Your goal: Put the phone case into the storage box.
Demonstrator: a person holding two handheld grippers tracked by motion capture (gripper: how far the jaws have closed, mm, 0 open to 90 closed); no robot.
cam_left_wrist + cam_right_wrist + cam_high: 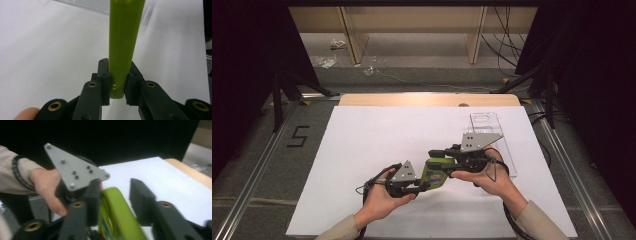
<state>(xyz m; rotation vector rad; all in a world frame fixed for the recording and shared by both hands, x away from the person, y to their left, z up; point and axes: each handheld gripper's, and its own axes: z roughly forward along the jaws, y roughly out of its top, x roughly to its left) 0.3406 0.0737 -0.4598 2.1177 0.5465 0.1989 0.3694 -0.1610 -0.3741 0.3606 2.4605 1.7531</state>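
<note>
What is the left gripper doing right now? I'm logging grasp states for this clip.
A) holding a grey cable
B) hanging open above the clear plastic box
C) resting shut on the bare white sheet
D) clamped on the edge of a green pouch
D: in the left gripper view, the left gripper has both black jaws pressed against the sides of the green pouch, lifted above the white sheet.

White-topped table (362, 150), grey floor (257, 165) marked "5", wooden shelving (412, 20), dark curtains (247, 60).

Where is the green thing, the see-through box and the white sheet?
green thing (123, 47), left gripper view, its narrow edge.
see-through box (484, 122), high view, its far end.
white sheet (377, 135), high view, a bare part.
</note>
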